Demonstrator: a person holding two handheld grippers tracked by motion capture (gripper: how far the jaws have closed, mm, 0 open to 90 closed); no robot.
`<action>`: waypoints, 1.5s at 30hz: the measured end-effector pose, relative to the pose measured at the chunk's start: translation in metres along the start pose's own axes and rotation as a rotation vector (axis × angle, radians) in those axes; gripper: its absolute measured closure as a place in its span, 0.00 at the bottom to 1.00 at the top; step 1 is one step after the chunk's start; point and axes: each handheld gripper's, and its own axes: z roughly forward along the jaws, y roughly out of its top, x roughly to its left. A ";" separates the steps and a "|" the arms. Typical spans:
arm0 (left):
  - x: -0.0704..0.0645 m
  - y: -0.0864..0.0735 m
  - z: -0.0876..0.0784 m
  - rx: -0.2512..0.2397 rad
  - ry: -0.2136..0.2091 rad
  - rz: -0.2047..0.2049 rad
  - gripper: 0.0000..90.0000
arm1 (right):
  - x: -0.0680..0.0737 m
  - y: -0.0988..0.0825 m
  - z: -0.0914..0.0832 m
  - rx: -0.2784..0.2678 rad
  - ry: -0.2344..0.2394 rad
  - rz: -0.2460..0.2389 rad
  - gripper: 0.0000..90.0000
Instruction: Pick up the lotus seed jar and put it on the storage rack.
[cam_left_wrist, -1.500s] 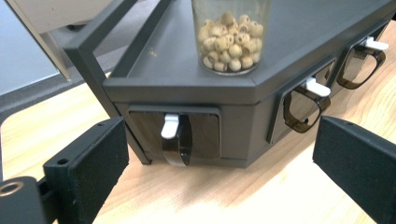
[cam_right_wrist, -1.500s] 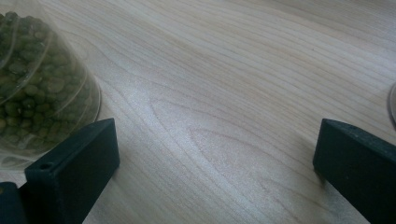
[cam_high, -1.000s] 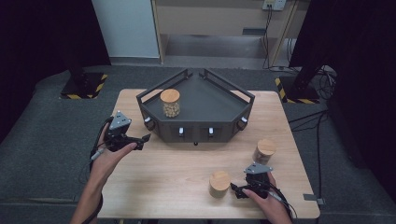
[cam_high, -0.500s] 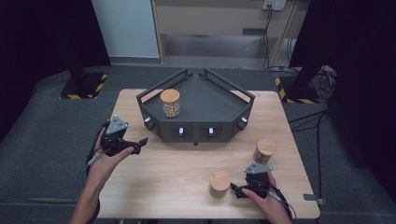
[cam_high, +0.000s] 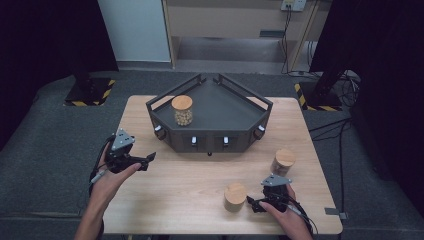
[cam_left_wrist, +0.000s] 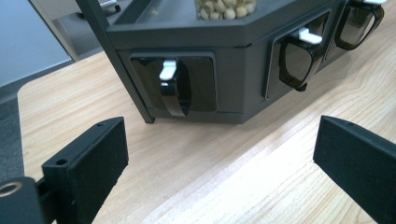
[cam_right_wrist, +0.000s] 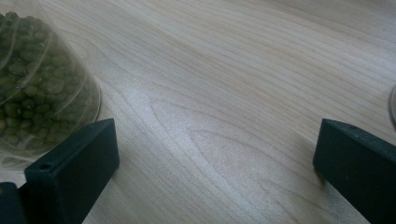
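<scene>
A dark six-sided rack stands at the table's middle back, and a cork-lidded jar of pale beans sits in its left part. My left gripper hovers open left of the rack's front. In the left gripper view it faces a black clip with a white tab on the rack wall. My right gripper rests open near the front edge, just right of a cork-lidded jar. In the right gripper view it holds nothing, with the jar of green beans beside its left jaw.
A third cork-lidded jar stands on the wooden table behind my right gripper. More clips line the rack's front wall. Dark floor surrounds the table, with cables at the right.
My left gripper has drifted a little toward the person's side of the table, away from the rack. The right gripper and the jars have stayed put.
</scene>
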 end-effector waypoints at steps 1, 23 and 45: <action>-0.001 -0.002 0.000 0.001 0.001 -0.005 0.03 | 0.000 0.000 0.000 0.000 0.000 0.000 0.00; -0.009 -0.040 0.006 0.051 0.013 -0.041 0.03 | 0.001 0.000 0.000 -0.001 -0.002 0.003 0.00; -0.027 -0.078 0.024 0.122 0.015 -0.126 0.03 | 0.001 0.000 0.000 0.000 -0.003 0.005 0.00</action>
